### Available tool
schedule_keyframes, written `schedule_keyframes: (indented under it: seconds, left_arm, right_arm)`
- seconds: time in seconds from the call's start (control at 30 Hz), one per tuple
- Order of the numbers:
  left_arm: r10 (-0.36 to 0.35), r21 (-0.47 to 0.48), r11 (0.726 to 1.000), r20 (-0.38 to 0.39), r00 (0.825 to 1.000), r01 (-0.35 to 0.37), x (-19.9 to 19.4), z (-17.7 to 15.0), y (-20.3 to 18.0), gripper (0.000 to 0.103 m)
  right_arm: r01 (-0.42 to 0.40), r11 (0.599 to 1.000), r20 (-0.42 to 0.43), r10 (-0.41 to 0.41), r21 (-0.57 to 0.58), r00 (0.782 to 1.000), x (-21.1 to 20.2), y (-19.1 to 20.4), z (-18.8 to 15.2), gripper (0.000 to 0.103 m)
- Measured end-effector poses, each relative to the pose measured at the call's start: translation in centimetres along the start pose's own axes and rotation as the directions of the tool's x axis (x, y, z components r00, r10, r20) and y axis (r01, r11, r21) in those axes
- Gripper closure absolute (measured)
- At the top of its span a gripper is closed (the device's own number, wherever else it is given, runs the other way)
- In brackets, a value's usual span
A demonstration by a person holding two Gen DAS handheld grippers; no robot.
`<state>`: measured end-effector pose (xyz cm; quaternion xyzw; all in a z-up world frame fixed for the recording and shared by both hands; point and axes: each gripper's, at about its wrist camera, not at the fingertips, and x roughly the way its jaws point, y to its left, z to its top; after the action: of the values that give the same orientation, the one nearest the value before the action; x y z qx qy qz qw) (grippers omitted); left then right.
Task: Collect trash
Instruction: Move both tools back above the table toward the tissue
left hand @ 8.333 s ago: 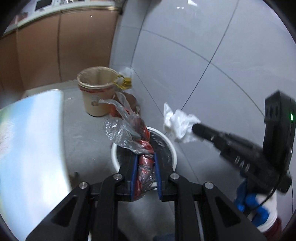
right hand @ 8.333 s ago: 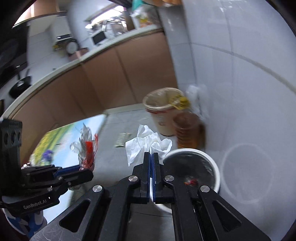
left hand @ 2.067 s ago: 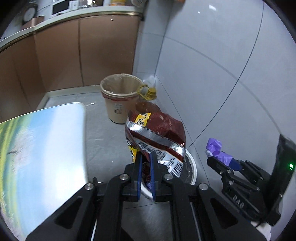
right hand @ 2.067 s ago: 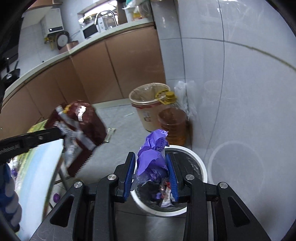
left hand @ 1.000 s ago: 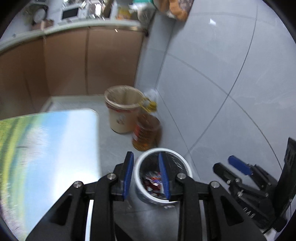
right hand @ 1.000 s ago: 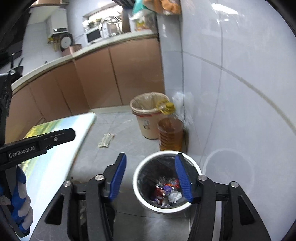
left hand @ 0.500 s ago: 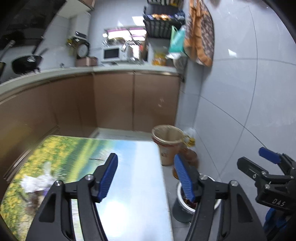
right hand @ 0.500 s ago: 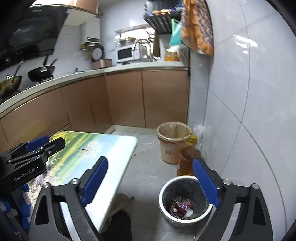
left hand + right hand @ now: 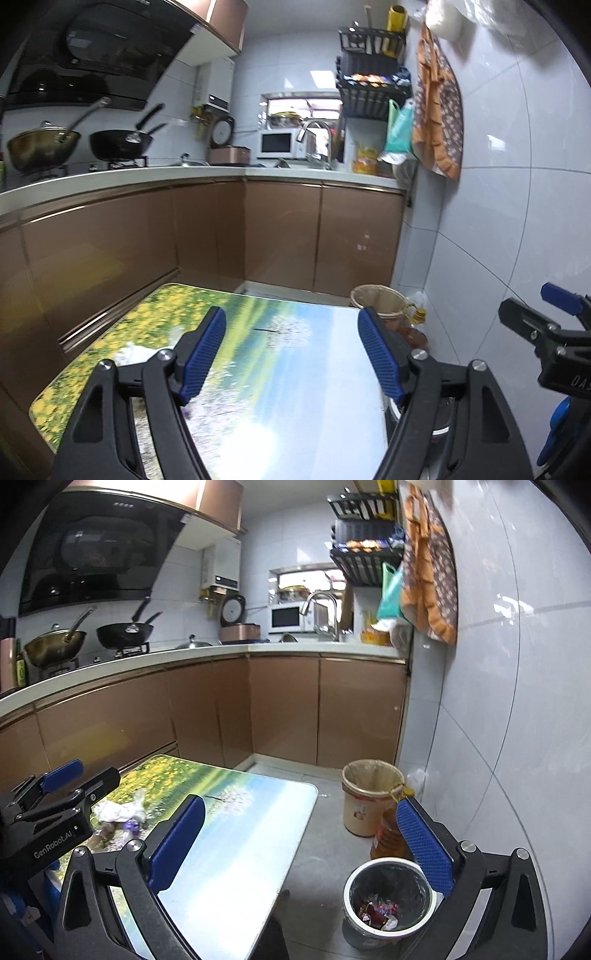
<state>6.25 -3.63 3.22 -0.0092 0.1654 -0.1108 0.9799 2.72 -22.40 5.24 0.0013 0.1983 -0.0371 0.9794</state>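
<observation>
My left gripper (image 9: 291, 354) is above the table (image 9: 295, 387), and its 2 blue fingers (image 9: 205, 350) are wide and opening more, with nothing between them. My right gripper (image 9: 303, 843) is also wide and opening more, and it is empty too. It is above the right edge of the table, half over the floor (image 9: 325, 856).

The table top has a printed picture of yellow flowers, green field and sky. On its left part, near the left edge, lies a small heap of trash (image 9: 118, 812): crumpled white paper with something purple. In the left wrist view I see only a white piece of it beside my left finger, and it is blurred there. My left gripper is just beside this heap in the right wrist view, but not touching it.

On the floor, right of the table, stands the white bin (image 9: 388, 904) with a black bag inside. Red and white wrappers (image 9: 376, 912) lie at its bottom. Behind the bin stands an oil bottle (image 9: 388, 836) with amber liquid and a yellow cap, and behind it a beige bucket (image 9: 364, 797) lined with a bag, near the tiled wall (image 9: 498, 720).

Far behind is the kitchen counter (image 9: 184, 173) with brown cabinets under it, 2 pans on the stove and a white microwave (image 9: 280, 144).
</observation>
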Motion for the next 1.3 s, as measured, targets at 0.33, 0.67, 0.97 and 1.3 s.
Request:
schedule_keyframes:
  seconds: [0.33, 0.67, 0.97, 1.3]
  left_arm:
    - [0.086, -0.023, 0.996, 0.066, 0.994, -0.085, -5.5, -0.8, 2.7, 0.024]
    - [0.13, -0.045, 0.991, 0.141, 0.981, -0.125, -10.0, -1.1, 4.2, 0.024]
    - [0.113, -0.041, 0.993, 0.098, 0.989, -0.109, -10.3, -1.6, 5.9, 0.024]
    - [0.148, -0.146, 0.978, -0.023, 0.989, -0.149, -7.3, -4.6, 14.2, 0.024]
  right_arm:
    - [-0.034, 0.999, 0.064, 0.037, -0.042, 0.997, -4.2, 3.1, 0.5, 0.001]
    - [-0.043, 0.998, 0.164, 0.05, -0.043, 0.985, -9.0, 4.0, 1.0, 0.0]
    - [-0.055, 0.996, 0.209, 0.068, -0.067, 0.975, -10.1, 5.4, 1.7, 0.0]
    - [-0.146, 0.979, 0.081, 0.159, -0.14, 0.984, -4.0, 9.6, 1.9, 0.0]
